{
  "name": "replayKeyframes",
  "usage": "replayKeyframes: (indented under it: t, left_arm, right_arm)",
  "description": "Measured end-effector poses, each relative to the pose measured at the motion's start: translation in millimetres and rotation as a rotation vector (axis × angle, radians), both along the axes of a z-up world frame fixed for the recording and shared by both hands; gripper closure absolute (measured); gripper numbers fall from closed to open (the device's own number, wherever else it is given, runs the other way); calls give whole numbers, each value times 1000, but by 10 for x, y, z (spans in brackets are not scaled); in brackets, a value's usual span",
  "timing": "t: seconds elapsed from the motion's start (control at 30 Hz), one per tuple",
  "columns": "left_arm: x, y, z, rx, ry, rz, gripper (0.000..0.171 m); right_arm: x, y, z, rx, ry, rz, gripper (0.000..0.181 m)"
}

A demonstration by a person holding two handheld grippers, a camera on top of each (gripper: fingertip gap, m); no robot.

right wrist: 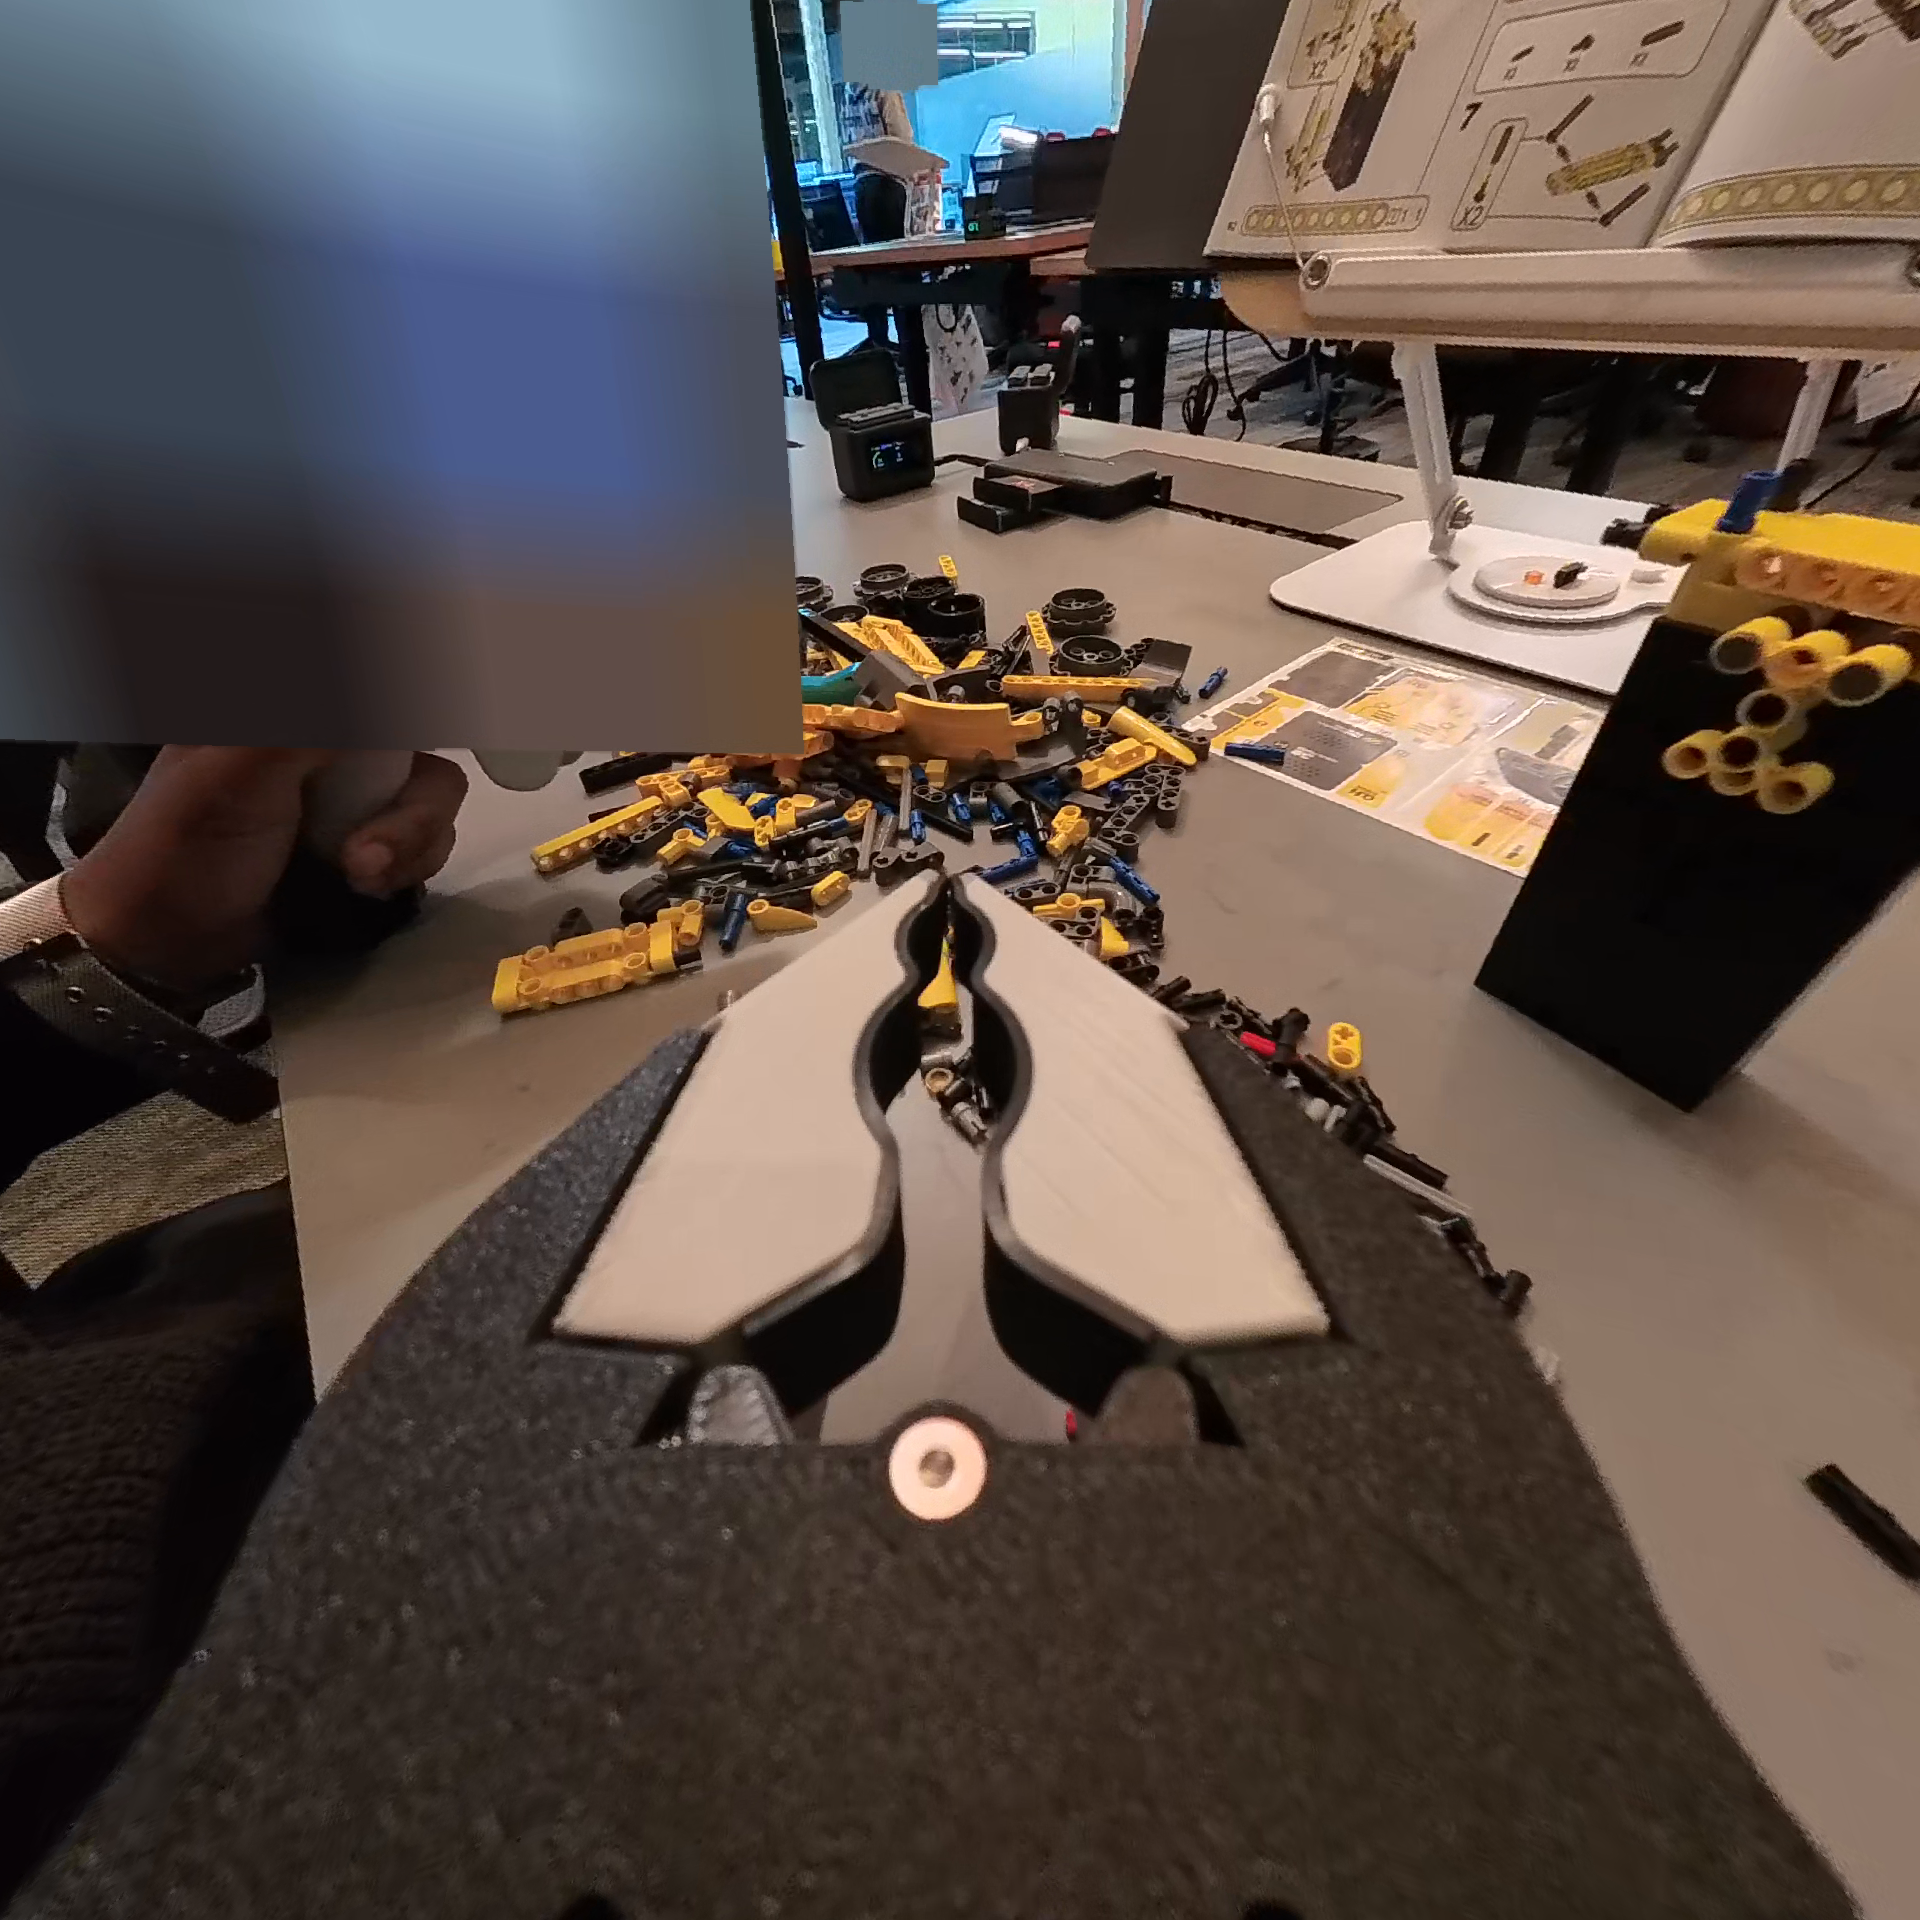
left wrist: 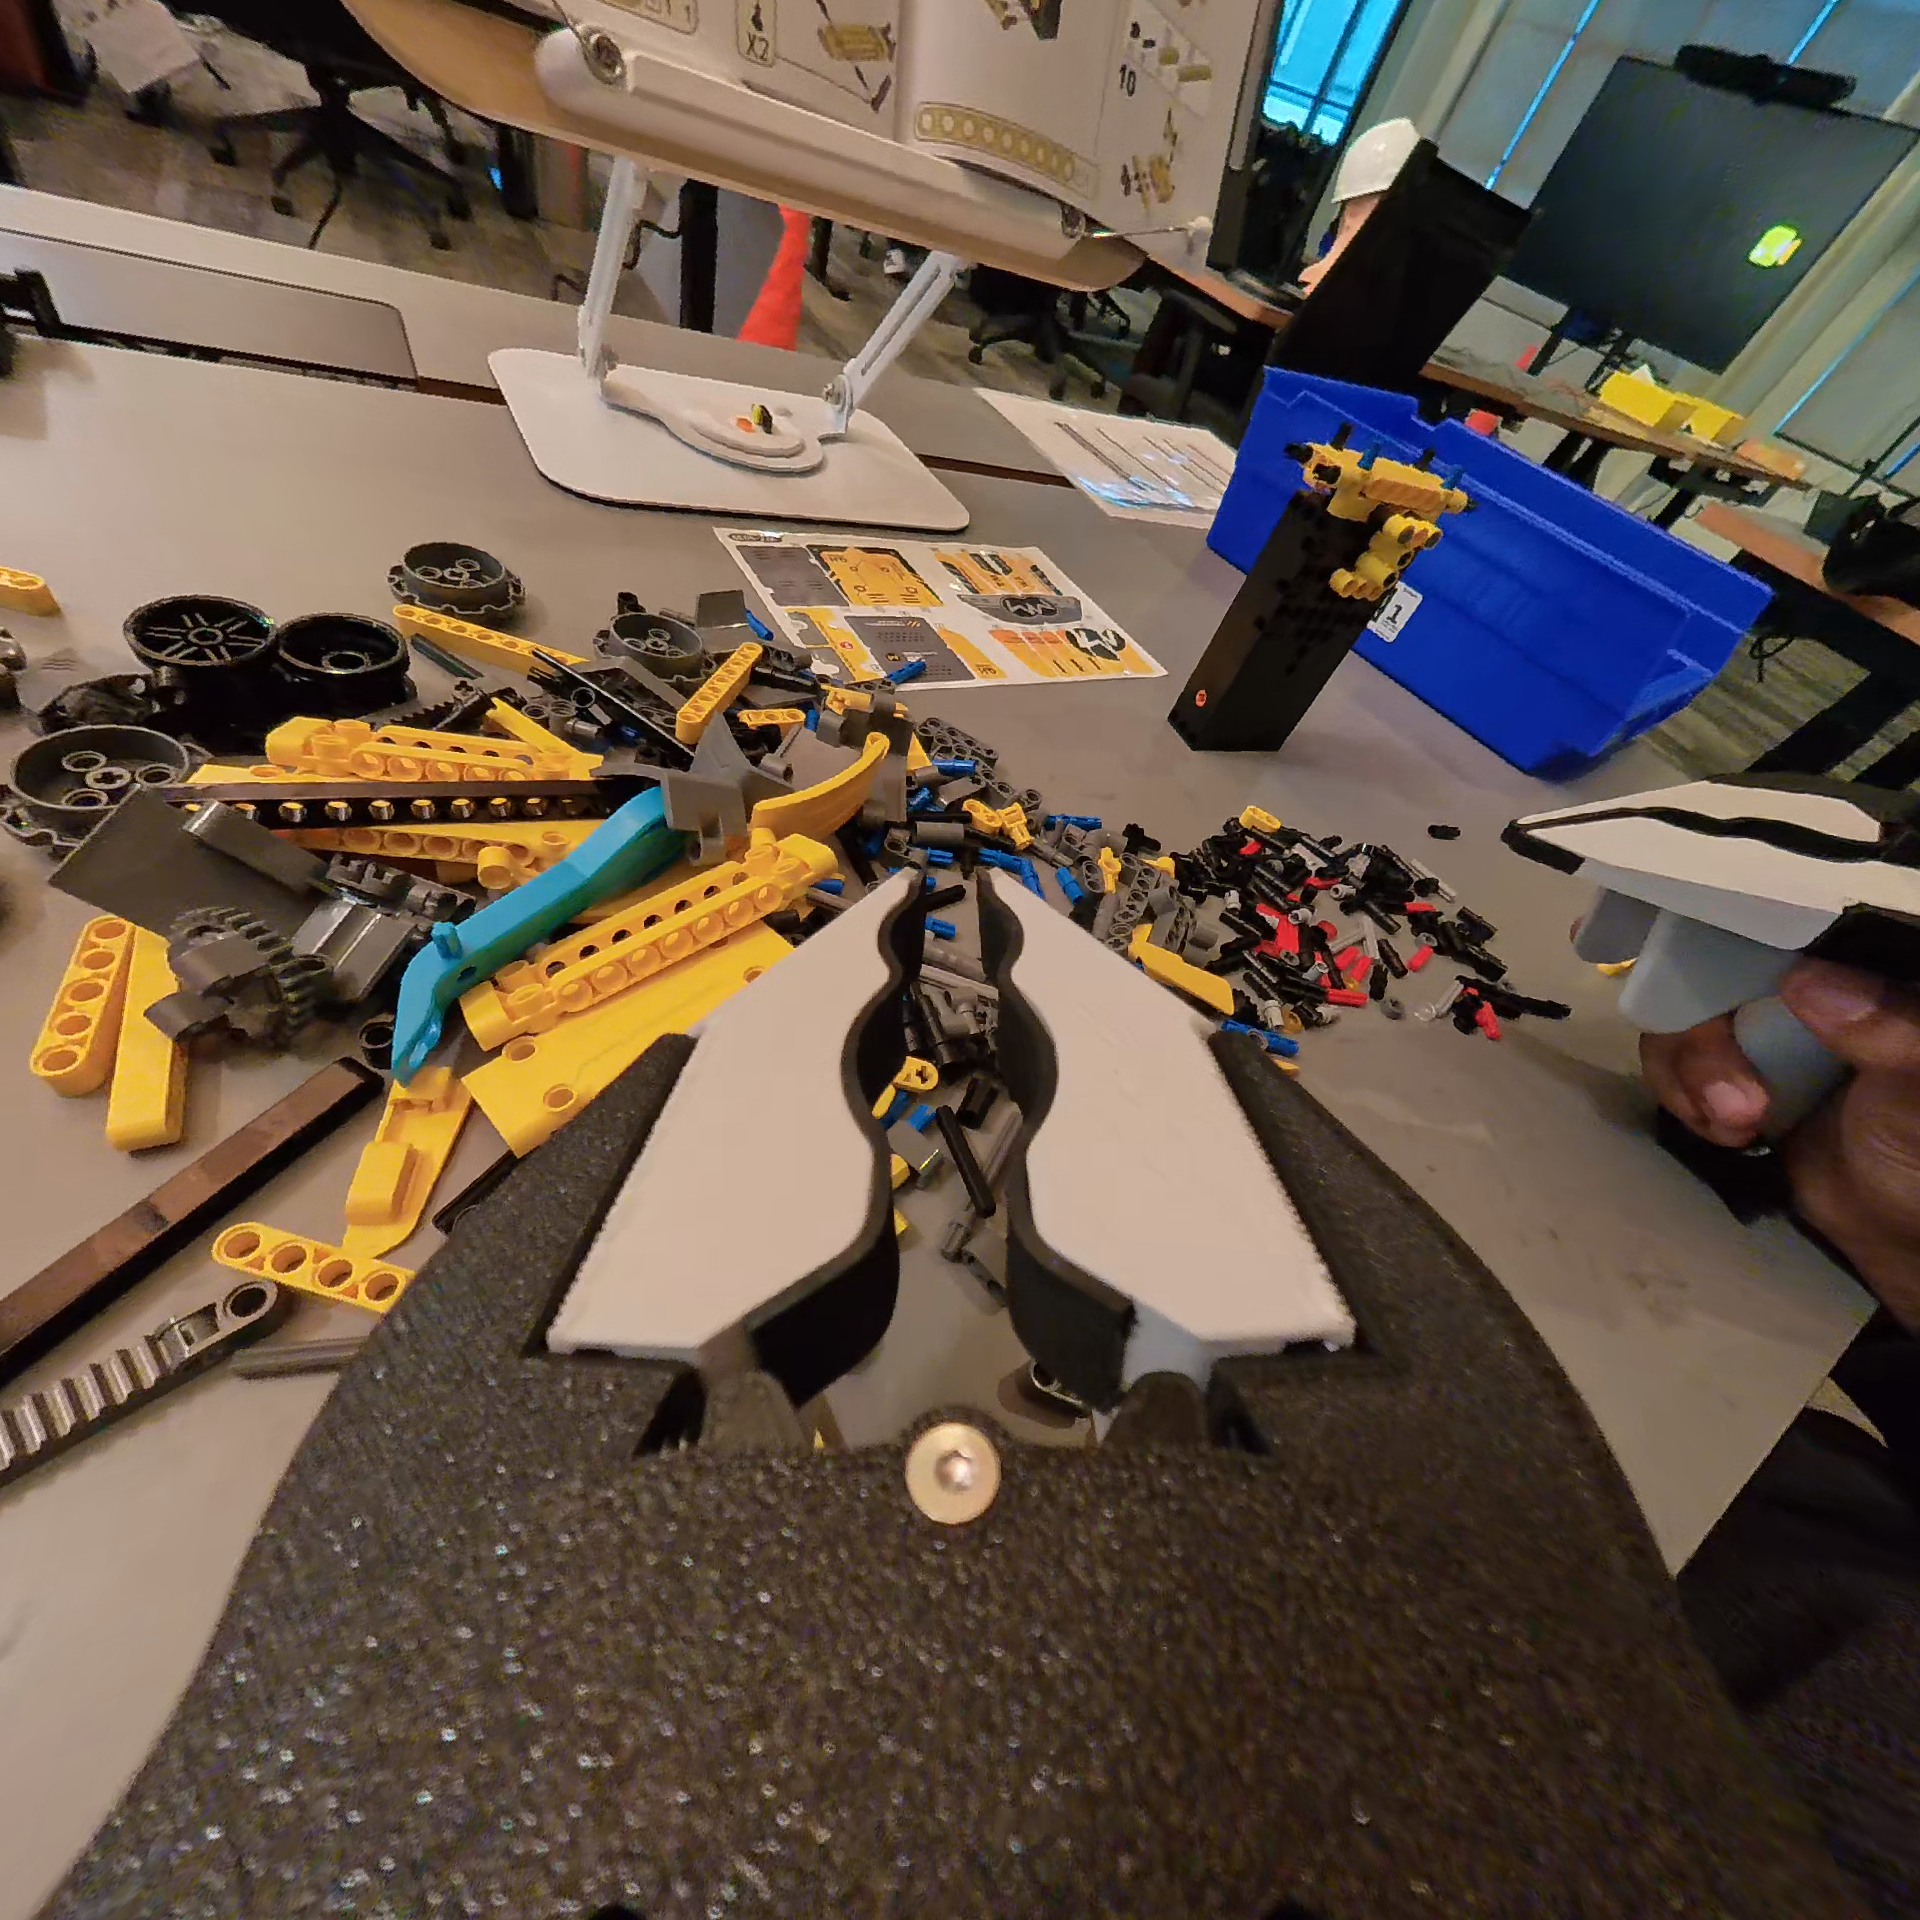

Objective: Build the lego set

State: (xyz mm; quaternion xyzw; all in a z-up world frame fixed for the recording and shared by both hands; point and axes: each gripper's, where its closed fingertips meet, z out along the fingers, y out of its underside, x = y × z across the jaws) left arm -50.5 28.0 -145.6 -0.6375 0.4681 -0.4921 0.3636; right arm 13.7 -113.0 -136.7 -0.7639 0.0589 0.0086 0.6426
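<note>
A heap of yellow, black and grey building pieces (left wrist: pixel 623 831) lies on the grey table (left wrist: pixel 1403 1195), with a teal lever piece (left wrist: pixel 540 914) on top. My left gripper (left wrist: pixel 951 883) hovers over the heap's near edge, its jaws a narrow gap apart and empty. Small black, red and blue pins (left wrist: pixel 1351 935) are scattered to its right. My right gripper (right wrist: pixel 948 883) is shut with nothing seen between its tips, above the pins and facing the heap (right wrist: pixel 935 769). It also shows in the left wrist view (left wrist: pixel 1714 862), held by a hand. A black block (right wrist: pixel 1704 914) bears a yellow assembly (right wrist: pixel 1787 644).
A blue bin (left wrist: pixel 1538 644) stands behind the black block (left wrist: pixel 1278 623). A sticker sheet (left wrist: pixel 935 613) lies beyond the heap. A white book stand (left wrist: pixel 727 457) holds an open instruction booklet (right wrist: pixel 1507 125). Black wheels (left wrist: pixel 197 634) lie far left. A person's hand (right wrist: pixel 260 831) is at left. A loose black pin (right wrist: pixel 1860 1517) lies near right. Across from one pair of fingers to the other is roughly 15 cm. About 9 cm separates my left fingertips from the teal lever piece (left wrist: pixel 540 914).
</note>
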Motion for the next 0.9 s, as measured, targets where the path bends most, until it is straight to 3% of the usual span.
replayKeyframes:
  t: [0.33,0.5,0.57,0.7,0.83,0.9]
  left_arm:
    - [15,46,-50,-81,15,-8,162]
    - [46,23,-73,-95,28,-28,162]
    - [49,-3,-38,-78,8,-36,162]
    - [25,-13,29,-66,-35,-39,162]
    - [-5,47,59,-164,-80,-48,162]
    - [-26,105,72,-236,-109,-45,162]
  right_arm:
    - [-19,51,-43,-40,-6,1,181]
    - [-262,329,427,119,52,133,181]
    - [-254,502,459,95,3,149,181]
    - [-308,850,236,-3,30,234,181]
    - [-431,892,-192,-147,69,315,181]
    - [-449,897,-232,-164,42,322,181]
